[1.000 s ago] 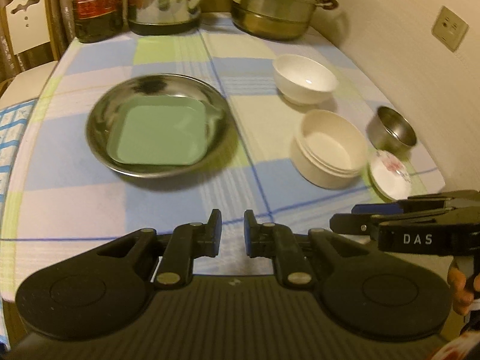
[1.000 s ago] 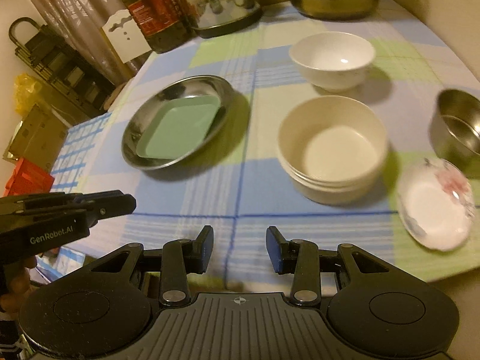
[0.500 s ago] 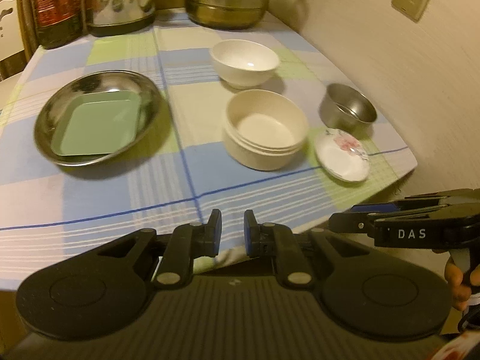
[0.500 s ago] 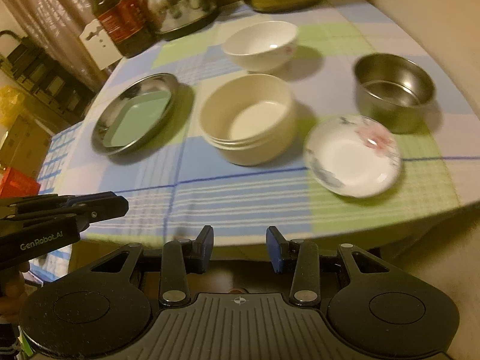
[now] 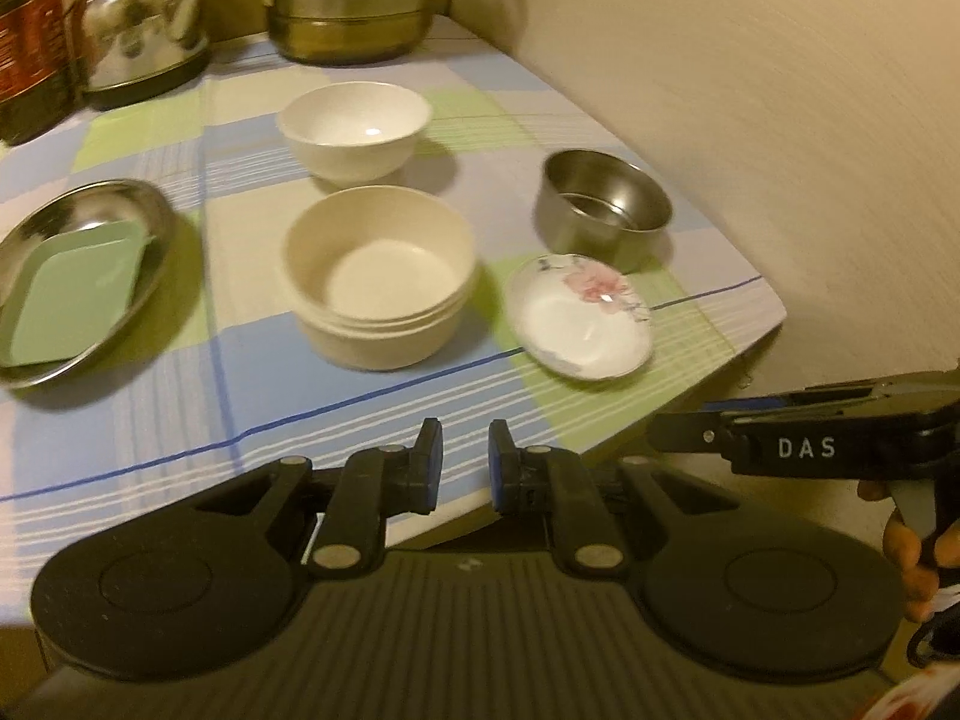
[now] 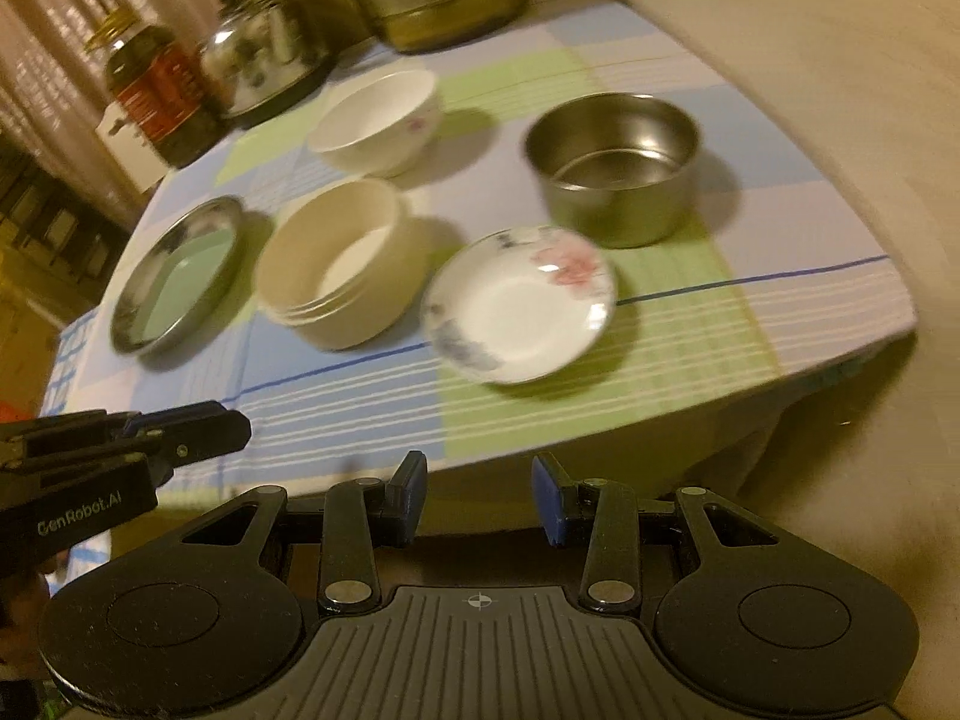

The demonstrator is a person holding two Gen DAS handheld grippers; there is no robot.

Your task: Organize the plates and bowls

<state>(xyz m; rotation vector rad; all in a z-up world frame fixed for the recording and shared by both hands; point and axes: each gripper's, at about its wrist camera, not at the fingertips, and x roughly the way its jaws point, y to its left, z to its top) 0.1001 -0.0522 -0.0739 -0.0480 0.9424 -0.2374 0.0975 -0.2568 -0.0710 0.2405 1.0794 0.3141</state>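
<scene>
On the checked tablecloth (image 5: 180,420) stand a stack of cream bowls (image 5: 378,276) (image 6: 336,258), a white bowl (image 5: 354,126) (image 6: 378,120) behind it, a steel bowl (image 5: 603,201) (image 6: 618,162) at the right, and a small flowered plate (image 5: 579,315) (image 6: 519,300) in front of it. A steel dish (image 5: 150,216) (image 6: 138,312) holding a green square plate (image 5: 72,288) (image 6: 180,276) lies at the left. My left gripper (image 5: 465,471) is slightly open and empty over the table's front edge. My right gripper (image 6: 480,498) is open and empty, off the front edge.
A kettle (image 5: 144,30), a large steel pot (image 5: 360,0) and a dark jar (image 6: 156,90) stand at the back. A wall (image 5: 780,150) runs close along the table's right side. The table's front right corner (image 5: 774,312) is near the flowered plate.
Both grippers have swung to the right and moved closer to the table; the view now centres on the cream bowls, flowered plate and steel bowl. No dish has moved.
</scene>
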